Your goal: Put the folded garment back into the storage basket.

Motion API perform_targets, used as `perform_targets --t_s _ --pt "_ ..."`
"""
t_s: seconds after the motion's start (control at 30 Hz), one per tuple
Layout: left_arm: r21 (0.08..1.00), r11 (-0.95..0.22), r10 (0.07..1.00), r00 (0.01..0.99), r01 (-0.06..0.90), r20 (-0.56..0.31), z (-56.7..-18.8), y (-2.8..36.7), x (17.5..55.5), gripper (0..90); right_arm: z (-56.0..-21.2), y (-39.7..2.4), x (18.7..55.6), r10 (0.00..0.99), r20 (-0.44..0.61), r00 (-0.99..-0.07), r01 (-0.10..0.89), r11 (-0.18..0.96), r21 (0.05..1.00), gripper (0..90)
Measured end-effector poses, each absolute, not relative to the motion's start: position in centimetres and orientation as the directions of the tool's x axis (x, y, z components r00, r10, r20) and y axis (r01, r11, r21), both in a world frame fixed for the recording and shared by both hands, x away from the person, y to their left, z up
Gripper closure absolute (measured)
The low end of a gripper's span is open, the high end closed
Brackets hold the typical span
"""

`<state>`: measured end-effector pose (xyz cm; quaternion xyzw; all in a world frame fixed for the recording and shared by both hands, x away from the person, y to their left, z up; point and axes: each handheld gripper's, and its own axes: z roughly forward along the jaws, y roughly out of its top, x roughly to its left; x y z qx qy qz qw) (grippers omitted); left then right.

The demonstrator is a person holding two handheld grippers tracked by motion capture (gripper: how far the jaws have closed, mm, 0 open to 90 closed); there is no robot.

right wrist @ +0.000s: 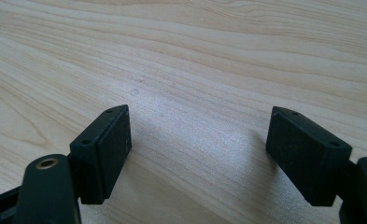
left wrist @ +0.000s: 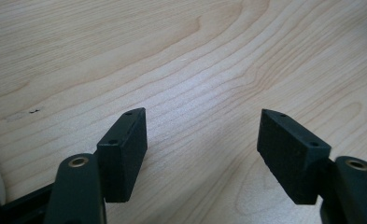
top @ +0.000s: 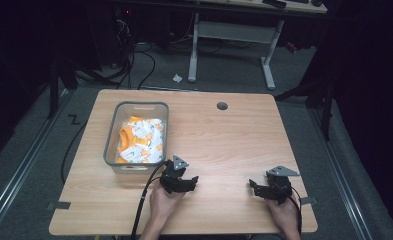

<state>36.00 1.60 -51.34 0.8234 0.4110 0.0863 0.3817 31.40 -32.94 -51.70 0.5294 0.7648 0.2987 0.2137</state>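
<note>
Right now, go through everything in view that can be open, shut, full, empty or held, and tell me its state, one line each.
Left gripper: open, nothing between its jaws, over bare wood.
Right gripper: open, nothing between its jaws, over bare wood.
Clear grey-rimmed plastic bin: upright, no lid on it, holding packets.
Orange and white packets: piled loose inside the bin, untouched.
Light wooden table: bare apart from the bin and the grippers.

The high view looks forward and down from above my side, taking in the whole worktop (top: 224, 135) and the floor beyond its far edge. The left gripper view rides my left claw (left wrist: 202, 140), close over bare wood near the front edge. The right gripper view rides my right claw (right wrist: 200, 140), equally close. All three share that wood.
</note>
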Motion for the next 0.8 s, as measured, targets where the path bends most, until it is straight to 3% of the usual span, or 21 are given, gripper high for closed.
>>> perform_targets --t_s 0.33,0.5,0.8 --pt "0.706 -0.374 0.759 0.636 0.602 -0.141 -52.0 1.6 36.1 33.5 -51.7 -32.9 31.4 0.937 -0.011 -0.348 0.682 0.261 0.683 22.6" --pt "0.728 -0.412 0.766 0.641 0.547 -0.047 -52.4 1.2 35.6 33.9 -51.7 -32.9 31.4 0.937 -0.012 -0.349 0.681 0.262 0.684 22.6" --pt "0.725 -0.408 0.774 0.632 0.554 -0.047 -52.4 1.2 35.6 29.1 -51.7 -33.0 31.4 0.937 -0.012 -0.349 0.681 0.262 0.684 22.6"
